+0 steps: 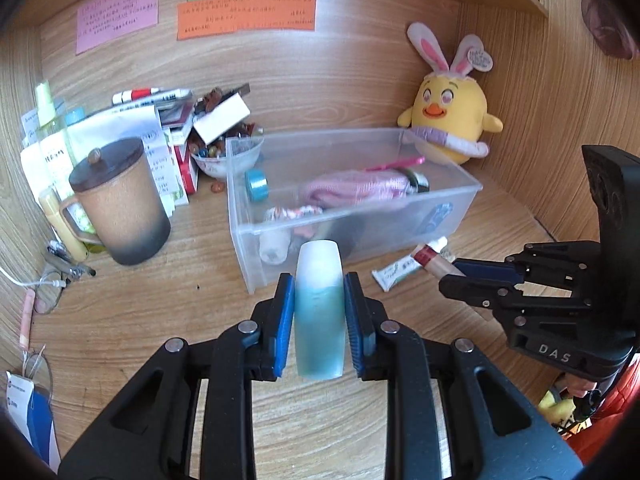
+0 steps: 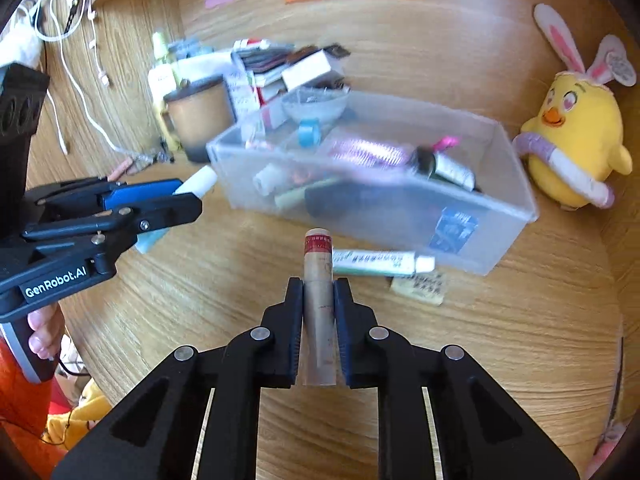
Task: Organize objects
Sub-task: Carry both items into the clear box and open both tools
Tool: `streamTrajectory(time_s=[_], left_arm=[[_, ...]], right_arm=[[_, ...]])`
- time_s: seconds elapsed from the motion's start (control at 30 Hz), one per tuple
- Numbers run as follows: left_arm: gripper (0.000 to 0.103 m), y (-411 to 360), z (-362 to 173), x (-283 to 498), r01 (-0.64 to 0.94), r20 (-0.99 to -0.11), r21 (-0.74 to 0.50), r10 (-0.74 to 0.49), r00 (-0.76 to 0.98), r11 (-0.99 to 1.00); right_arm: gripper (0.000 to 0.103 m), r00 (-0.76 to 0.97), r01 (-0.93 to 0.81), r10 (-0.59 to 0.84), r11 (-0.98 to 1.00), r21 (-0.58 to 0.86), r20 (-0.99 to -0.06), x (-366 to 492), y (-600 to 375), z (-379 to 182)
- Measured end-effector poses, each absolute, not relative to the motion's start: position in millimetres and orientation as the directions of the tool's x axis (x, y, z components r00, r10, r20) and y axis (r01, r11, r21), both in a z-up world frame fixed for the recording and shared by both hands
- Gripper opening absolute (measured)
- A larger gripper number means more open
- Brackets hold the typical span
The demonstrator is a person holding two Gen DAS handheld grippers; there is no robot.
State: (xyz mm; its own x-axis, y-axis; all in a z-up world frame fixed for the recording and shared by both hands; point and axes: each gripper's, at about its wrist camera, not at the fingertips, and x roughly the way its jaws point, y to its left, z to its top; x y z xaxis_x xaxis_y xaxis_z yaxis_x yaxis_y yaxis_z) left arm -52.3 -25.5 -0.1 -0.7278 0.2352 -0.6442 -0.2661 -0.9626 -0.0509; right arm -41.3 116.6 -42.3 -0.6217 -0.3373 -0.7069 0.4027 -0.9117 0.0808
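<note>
At the far left of the wooden desk (image 1: pixel 132 320) stands a brown lidded mug (image 1: pixel 120 200), dark at its base, with a heap of papers, boxes and markers (image 1: pixel 160 120) behind it. Right of the mug, the left gripper (image 1: pixel 319 304) pinches a frosted bottle (image 1: pixel 319 312) between its blue pads; the bottle is pale white toward its far end and turquoise in the lower part, and it is held above the desk just short of the near left corner of the clear plastic bin (image 1: pixel 460 184). The bin holds a pink cloth (image 1: pixel 352 192), a blue tape roll (image 1: pixel 256 185) and other small things. In front of the bin a white-and-green tube (image 2: pixel 380 262) lies on the desk. The right gripper (image 2: pixel 318 308) clamps a slim tan tube (image 2: pixel 318 280) with a red band near its tip, held over the desk near the bin's front wall. At the far right a yellow chick plush (image 1: pixel 452 120) with rabbit ears sits beside the bin.
</note>
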Motion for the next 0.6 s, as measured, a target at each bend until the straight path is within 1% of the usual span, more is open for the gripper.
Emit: streamTrajectory(time_s=[0.2, 0.37, 0.5, 0.6], left_arm=[[0.024, -23.3, 22.3, -61.4, -0.26, -0.591, -0.055, 0.242, -0.77, -0.964], [0.024, -24.0, 32.4, -72.7, -0.256, -0.564, -0.062, 0.245, -0.788, -0.965], [0.024, -30.6, 33.6, -91.2, -0.253, -0.571, -0.097, 0.262, -0.778, -0.963], [0.024, -34.4, 30.9, -107.4, -0.25, -0.591, -0.124, 0.274, -0.758, -0.96]], right_arm=[[0.014, -0.687, 0.375, -0.344, -0.922, 0.093, -0.64, -48.7, 130.2, -13.9], [0.014, -0.732, 0.348, -0.336, -0.932, 0.099, -0.593, -63.4, 136.6, 6.1], [0.014, -0.754, 0.332, -0.327, -0.938, 0.098, -0.57, -75.4, 140.0, 16.9], [0.014, -0.759, 0.326, -0.322, -0.94, 0.097, -0.566, -87.9, 141.0, 20.5]])
